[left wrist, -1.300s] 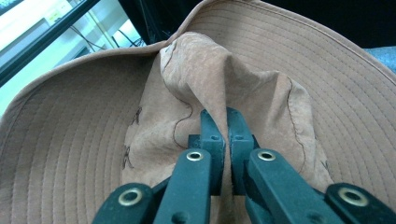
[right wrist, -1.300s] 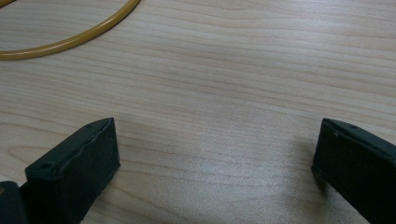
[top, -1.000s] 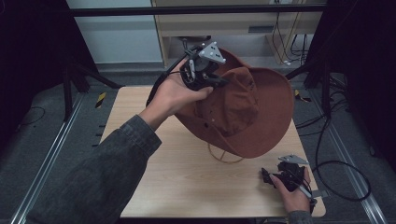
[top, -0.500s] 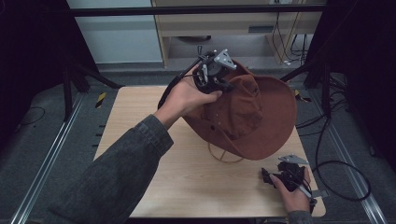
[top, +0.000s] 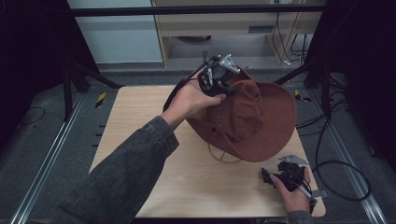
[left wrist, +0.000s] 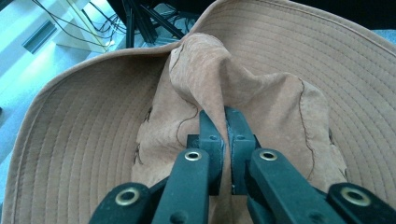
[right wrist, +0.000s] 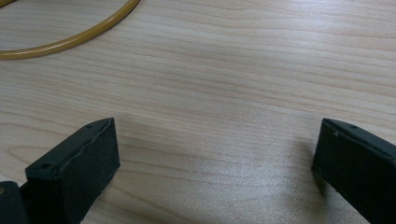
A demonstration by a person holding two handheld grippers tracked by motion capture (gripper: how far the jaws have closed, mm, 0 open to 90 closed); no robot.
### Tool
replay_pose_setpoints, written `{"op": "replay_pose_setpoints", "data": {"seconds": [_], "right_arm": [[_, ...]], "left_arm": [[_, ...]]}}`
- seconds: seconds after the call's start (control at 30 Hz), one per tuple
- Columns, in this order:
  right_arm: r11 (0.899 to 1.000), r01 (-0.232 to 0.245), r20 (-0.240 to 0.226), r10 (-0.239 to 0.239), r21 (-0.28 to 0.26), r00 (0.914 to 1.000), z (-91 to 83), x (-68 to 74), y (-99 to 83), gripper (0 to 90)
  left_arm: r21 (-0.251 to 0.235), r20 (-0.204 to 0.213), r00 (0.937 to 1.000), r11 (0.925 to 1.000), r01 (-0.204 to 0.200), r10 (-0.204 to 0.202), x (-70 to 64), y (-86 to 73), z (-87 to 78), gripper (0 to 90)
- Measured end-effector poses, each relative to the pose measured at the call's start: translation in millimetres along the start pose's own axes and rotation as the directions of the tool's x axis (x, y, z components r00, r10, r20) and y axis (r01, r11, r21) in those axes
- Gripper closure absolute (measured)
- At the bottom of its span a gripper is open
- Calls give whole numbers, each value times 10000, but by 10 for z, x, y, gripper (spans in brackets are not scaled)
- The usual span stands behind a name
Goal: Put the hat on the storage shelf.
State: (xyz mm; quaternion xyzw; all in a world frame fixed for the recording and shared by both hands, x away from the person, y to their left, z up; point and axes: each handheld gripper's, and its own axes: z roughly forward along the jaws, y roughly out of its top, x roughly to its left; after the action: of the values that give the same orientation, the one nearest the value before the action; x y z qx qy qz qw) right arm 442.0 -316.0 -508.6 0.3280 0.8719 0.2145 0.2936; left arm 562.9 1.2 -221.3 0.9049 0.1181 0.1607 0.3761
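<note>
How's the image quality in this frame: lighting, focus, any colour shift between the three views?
High view: dim, dark at the sides, the hat deep rust. Left gripper view: brighter and sharp, the same hat looks pale tan, background washed bluish. Right gripper view: evenly lit table grain crisp, soft sheen and shadows near the open jaws.

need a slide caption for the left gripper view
Left gripper pinching a fold in the crown of a brown wide-brimmed hat, fingers closed on the suede-like fabric.
</note>
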Motion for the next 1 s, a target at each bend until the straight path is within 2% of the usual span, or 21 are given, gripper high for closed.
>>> {"op": "replay_pose_setpoints", "data": {"seconds": [0.1,0.27,0.53,0.67,0.73,0.83,0.93,1.0], "right_arm": [[10000,-6,11,6,7,10000,0,0,0,5],[10000,6,-1,-6,2,10000,0,0,0,5],[10000,5,-10,-5,1,10000,0,0,0,5],[10000,3,-6,-3,2,10000,0,0,0,5],[10000,2,-2,-2,0,10000,0,0,0,5],[10000,0,-2,0,0,10000,0,0,0,5],[10000,-1,-5,1,1,10000,0,0,0,5],[10000,1,-2,-1,2,10000,0,0,0,5]], "left_arm": [[1,-7,10000,10000,-8,8,-5,0,14,864],[-18,-171,9998,10000,70,-71,-12,-20,28,798],[-319,-359,9984,9986,424,-436,35,-102,35,602],[-428,-340,9982,9980,472,-486,47,-116,27,549],[-453,-342,9980,9977,509,-524,48,-118,15,474],[-446,-286,9981,9976,539,-552,44,-119,8,443],[-390,-276,9981,9978,541,-552,32,-113,9,372],[-412,-246,9982,9977,539,-550,25,-110,9,363]]}}
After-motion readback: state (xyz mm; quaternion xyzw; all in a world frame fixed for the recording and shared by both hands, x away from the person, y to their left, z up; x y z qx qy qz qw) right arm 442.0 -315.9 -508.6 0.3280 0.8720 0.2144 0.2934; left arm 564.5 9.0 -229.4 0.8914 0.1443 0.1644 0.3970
